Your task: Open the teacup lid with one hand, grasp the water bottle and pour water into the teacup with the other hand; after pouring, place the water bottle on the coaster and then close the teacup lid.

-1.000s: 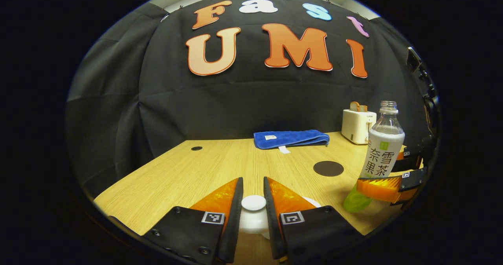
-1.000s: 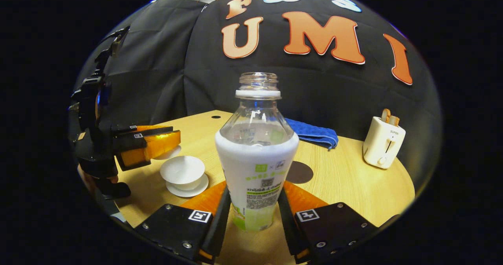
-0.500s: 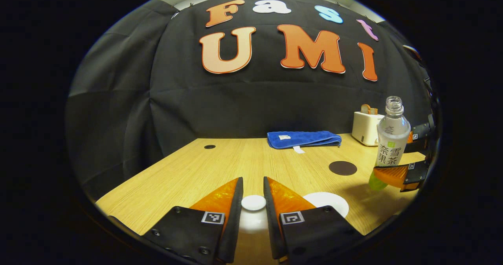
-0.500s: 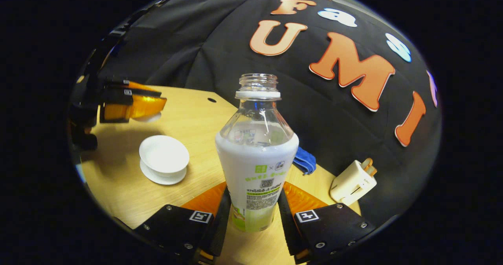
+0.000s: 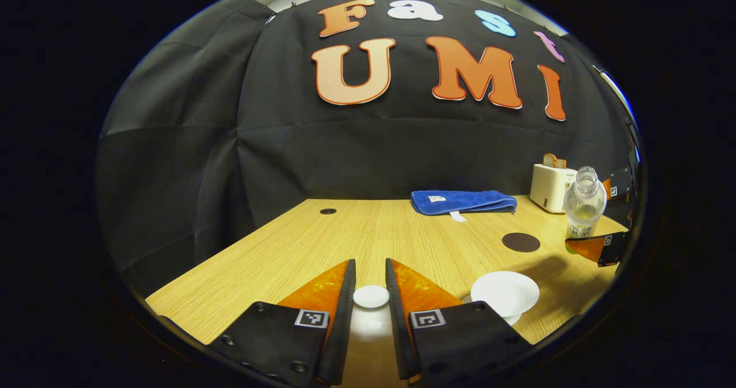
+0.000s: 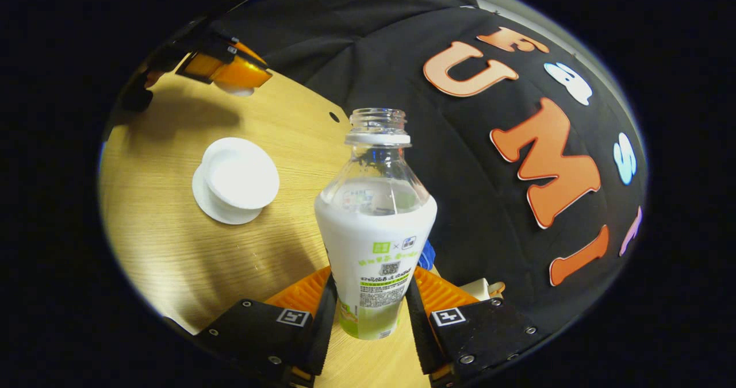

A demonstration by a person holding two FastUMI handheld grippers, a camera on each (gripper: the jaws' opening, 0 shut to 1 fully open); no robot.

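On the light wood-grain table (image 5: 322, 244), matte and straight-grained, a small dark round hole (image 5: 328, 211) sits near the far edge. Black cloth wall hangs in soft folds behind the table.

Left gripper (image 5: 371, 287): fingers narrow, both pressed on the round white knob of the teacup lid (image 5: 371, 296). Lid is smooth, glossy, white; held off the cup, to the cup's left in the left gripper view. In the right gripper view the same gripper (image 6: 233, 75) hangs above the table's far side with the white lid showing under its fingers.

Teacup (image 5: 505, 294): white, glossy, round, open, standing on a white saucer (image 6: 210, 201) on the table. Well apart from the bottle.

Right gripper (image 6: 371, 296): fingers closed on the lower body of the water bottle (image 6: 376, 227), one on each side. Bottle is clear plastic, uncapped, ribbed thread at the neck, a white wrap label on the body, a pale green band at the base. View is strongly tilted, so the bottle leans relative to the table; liquid level cannot be read.

Coaster (image 5: 521, 242): flat dark round disc, bare, between teacup and toaster.

Also on the table: folded blue towel (image 5: 463, 201), nappy texture, white tag; cream boxy toaster (image 5: 552, 188) with toast slices in its slots, at the far right.
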